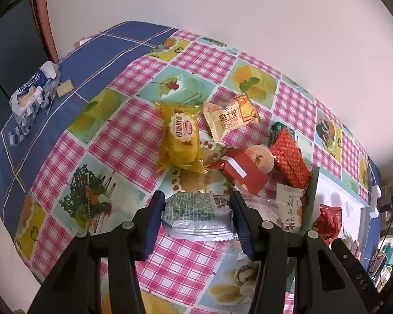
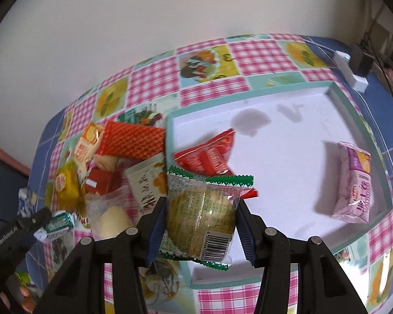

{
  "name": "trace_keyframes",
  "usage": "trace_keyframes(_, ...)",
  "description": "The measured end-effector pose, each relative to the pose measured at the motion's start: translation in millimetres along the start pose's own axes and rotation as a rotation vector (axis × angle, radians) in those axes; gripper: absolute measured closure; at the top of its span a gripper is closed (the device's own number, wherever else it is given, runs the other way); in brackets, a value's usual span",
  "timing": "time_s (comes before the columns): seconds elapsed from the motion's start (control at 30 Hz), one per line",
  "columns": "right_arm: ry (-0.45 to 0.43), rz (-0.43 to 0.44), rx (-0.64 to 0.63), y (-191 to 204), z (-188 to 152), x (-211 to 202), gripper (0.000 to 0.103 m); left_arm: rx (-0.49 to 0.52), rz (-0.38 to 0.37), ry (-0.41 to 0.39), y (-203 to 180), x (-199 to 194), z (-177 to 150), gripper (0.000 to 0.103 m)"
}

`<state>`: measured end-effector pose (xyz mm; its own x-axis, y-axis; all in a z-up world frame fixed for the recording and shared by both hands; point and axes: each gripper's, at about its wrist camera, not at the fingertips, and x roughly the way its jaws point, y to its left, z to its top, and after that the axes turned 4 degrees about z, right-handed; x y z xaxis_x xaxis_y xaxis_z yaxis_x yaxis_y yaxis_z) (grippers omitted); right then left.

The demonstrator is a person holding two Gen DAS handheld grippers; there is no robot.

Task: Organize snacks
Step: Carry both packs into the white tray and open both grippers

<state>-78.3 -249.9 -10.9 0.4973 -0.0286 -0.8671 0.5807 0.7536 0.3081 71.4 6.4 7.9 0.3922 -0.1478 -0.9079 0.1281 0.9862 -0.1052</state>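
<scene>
Jaws: two packets [image 1: 196,213] [image 2: 200,217], one each.

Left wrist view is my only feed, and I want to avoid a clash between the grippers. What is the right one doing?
Observer: The right gripper is shut on a green-edged packet with a round cake inside.
Operator: Where is it holding that?
Observer: At the near left corner of the tray, partly over its white floor.
Operator: I see a red packet in the tray. Is there anything else in it?
Observer: Yes, a pink packet lies by the tray's right wall.
</scene>
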Motion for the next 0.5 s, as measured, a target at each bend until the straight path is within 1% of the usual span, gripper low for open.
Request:
trace_keyframes(0.1, -0.026, -0.019, 0.054, -19, 4, -7, 0.050, 0.046, -0.050, -0.012, -19, -7, -5, 0.050)
trace_keyframes(0.23, -0.049, -0.079, 0.131, -51, 9, -11, 0.050, 0.174, -0.131, -0.011, -66, -12, -20, 0.050)
trace_keyframes(0.37, -0.055, -0.098, 0.191, -73, 14, -11, 0.050, 0.286, -0.213, 0.004, -115, -13, -30, 0.050)
trace_keyframes(0.5, -0.069, -0.107, 0.208, -81, 21, -10, 0.050, 0.365, -0.218, -0.013, -152, -9, -35, 0.050)
